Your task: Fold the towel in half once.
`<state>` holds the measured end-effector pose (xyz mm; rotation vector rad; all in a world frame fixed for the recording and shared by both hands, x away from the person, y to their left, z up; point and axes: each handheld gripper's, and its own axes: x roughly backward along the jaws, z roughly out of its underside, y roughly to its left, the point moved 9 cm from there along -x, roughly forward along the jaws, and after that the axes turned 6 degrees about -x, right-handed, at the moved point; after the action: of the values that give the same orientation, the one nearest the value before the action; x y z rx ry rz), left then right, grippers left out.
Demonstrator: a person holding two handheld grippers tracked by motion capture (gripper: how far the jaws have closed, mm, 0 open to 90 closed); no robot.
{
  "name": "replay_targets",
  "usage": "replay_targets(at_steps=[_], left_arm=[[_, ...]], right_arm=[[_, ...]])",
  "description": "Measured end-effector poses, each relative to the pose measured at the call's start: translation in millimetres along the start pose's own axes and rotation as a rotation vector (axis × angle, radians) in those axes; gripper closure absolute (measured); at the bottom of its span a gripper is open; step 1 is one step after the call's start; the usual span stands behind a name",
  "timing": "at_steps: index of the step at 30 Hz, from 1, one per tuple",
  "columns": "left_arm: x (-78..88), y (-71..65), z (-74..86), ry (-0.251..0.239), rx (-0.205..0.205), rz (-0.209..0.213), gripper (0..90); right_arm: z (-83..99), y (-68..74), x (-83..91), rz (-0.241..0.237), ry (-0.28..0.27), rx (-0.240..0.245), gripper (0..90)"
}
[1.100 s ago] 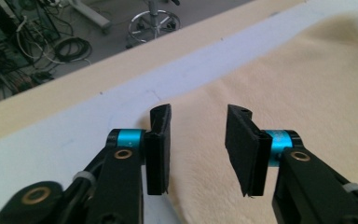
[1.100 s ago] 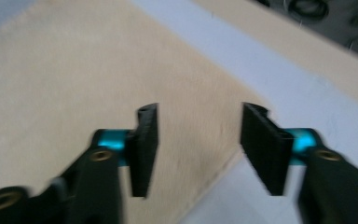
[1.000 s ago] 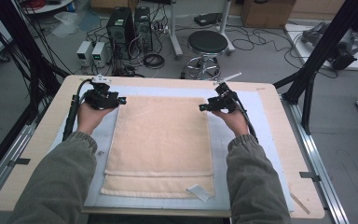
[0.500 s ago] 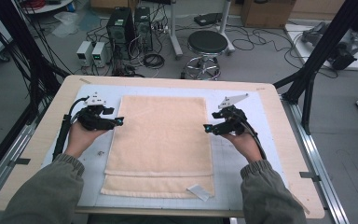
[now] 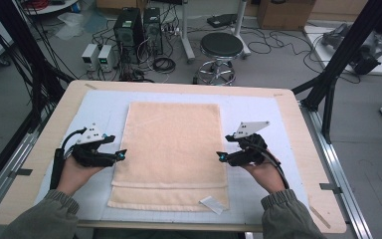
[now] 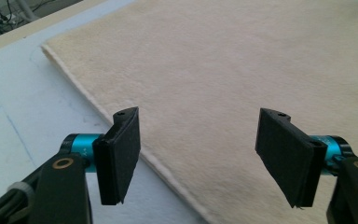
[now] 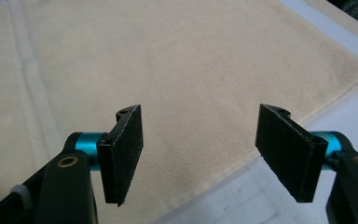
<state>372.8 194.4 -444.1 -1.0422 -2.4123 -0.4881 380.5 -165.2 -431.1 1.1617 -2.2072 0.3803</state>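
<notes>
**Kid:** What is in this room?

**Helper:** A gray floor with a black stool [image 5: 221,46], two computer boxes [image 5: 138,26] and lots of wires. In front is a wooden table [image 5: 298,124] with a pale blue mat [image 5: 99,107] on it.

**Kid:** And on the mat?

**Helper:** A tan towel [image 5: 171,144]. It lies flat in the middle, folded, with one layer sticking out at the near end. A small white tag [image 5: 212,204] sits at its near right corner.

**Kid:** Where are the grabbers?

**Helper:** The left gripper [image 5: 121,155] is at the towel's left edge, pointing in at it. The right gripper [image 5: 221,157] is at the right edge, pointing in too. Each sits in a hand, about halfway down the towel's long sides.

**Kid:** Are they holding the towel?

**Helper:** No. In the left gripper view, the left gripper's [image 6: 200,149] jaws stand wide apart with nothing between them. They have just been opening. The towel's edge lies below them. In the right gripper view, the right gripper [image 7: 200,149] is wide open too, holding nothing, with the towel's edge below.
</notes>
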Motion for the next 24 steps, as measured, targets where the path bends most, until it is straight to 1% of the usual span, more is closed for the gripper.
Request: replay_targets(at_steps=[2, 4, 5, 6, 9, 11, 13, 16, 17, 18, 19, 21, 22, 23, 24], left_arm=[[2.9, -7.3, 3.0, -0.011, -0.001, 0.005, 28.9], [3.0, -13.9, 7.1, -0.007, 0.007, 0.014, 26.9], [2.5, -16.8, 9.4, -0.001, 0.004, 0.019, 25.7], [1.4, -19.5, 11.4, 0.001, 0.004, 0.023, 24.9], [-1.4, -25.7, 17.2, 0.021, 0.001, 0.04, 23.9], [-3.6, -27.2, 21.3, 0.036, 0.0, 0.047, 23.2], [-7.2, -28.1, 26.1, 0.05, 0.008, 0.052, 23.0], [-12.2, -30.3, 31.1, 0.074, 0.008, 0.056, 24.0], [-12.6, -31.6, 31.5, 0.08, -0.001, 0.064, 27.1], [-13.5, -33.9, 30.8, 0.073, -0.003, 0.073, 31.7], [-13.5, -35.3, 30.8, 0.078, -0.02, 0.086, 35.8], [-14.8, -38.7, 31.5, 0.087, -0.036, 0.108, 45.1], [-16.0, -40.5, 32.7, 0.097, -0.04, 0.118, 48.3], [-17.5, -42.3, 34.6, 0.109, -0.042, 0.128, 53.7], [-19.0, -43.1, 37.2, 0.13, -0.049, 0.13, 58.3]], right_arm=[[5.6, 6.4, -1.8, -0.017, 0.003, -0.002, 30.4], [13.5, 13.6, -5.9, -0.033, 0.008, -0.011, 30.2], [17.0, 16.5, -8.7, -0.041, 0.006, -0.01, 30.2], [21.3, 19.3, -11.7, -0.048, 0.018, -0.011, 30.1], [31.2, 22.9, -22.1, -0.056, 0.038, -0.007, 30.5], [37.4, 23.5, -27.7, -0.058, 0.057, -0.005, 33.1], [41.8, 23.1, -32.5, -0.059, 0.078, -0.002, 36.6], [44.0, 22.8, -36.1, -0.066, 0.085, 0.003, 44.8], [45.3, 23.1, -37.3, -0.068, 0.092, 0.002, 47.4], [46.6, 24.0, -38.5, -0.072, 0.1, 0.003, 50.8], [48.1, 24.5, -40.0, -0.076, 0.111, 0.016, 52.9], [51.5, 26.2, -42.4, -0.071, 0.134, 0.03, 55.8], [52.3, 26.8, -43.2, -0.071, 0.136, 0.03, 56.7], [52.6, 26.9, -43.3, -0.069, 0.136, 0.031, 58.0], [52.7, 27.0, -43.3, -0.071, 0.138, 0.03, 60.7]])
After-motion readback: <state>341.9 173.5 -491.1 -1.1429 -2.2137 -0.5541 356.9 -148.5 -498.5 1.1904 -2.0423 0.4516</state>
